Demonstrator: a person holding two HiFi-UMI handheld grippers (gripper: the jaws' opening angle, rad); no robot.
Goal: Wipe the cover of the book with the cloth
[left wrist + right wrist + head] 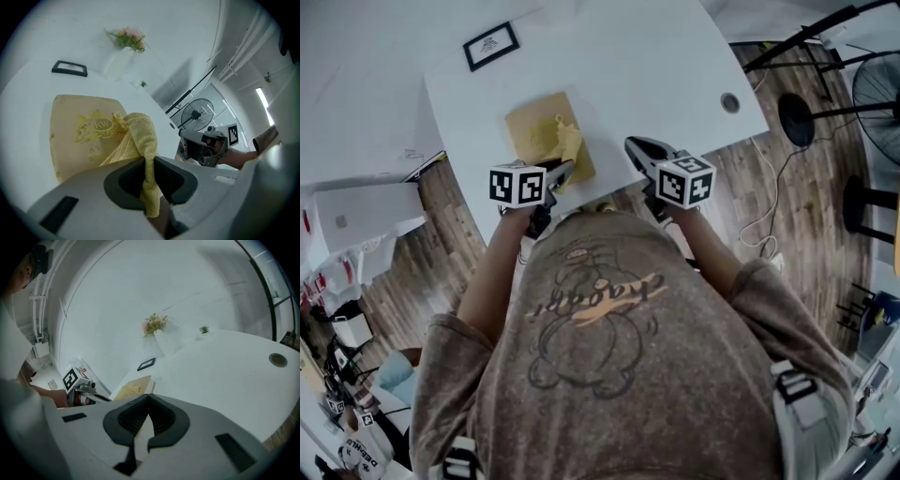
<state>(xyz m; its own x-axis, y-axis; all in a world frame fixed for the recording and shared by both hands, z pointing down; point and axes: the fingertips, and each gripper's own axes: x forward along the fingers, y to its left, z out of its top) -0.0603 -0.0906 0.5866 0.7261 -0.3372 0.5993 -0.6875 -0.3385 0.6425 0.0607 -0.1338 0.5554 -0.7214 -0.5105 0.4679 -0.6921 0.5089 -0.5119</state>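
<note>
A tan book (534, 127) with a gold crest lies flat near the white table's front edge. A yellow cloth (566, 142) rests bunched on its right part. My left gripper (563, 171) is shut on the near end of this cloth (140, 133), which drapes from the jaws onto the book (77, 136). My right gripper (631, 143) hovers right of the book, shut with nothing between its fingers. From the right gripper view (149, 395) the book (136, 387) shows just past the closed tips.
A black picture frame (490, 45) lies at the table's (656, 66) far left, with a vase of flowers (123, 49) beyond it. A cable hole (730, 102) sits at the right. A floor fan (197, 114) and cables stand off the table's right side.
</note>
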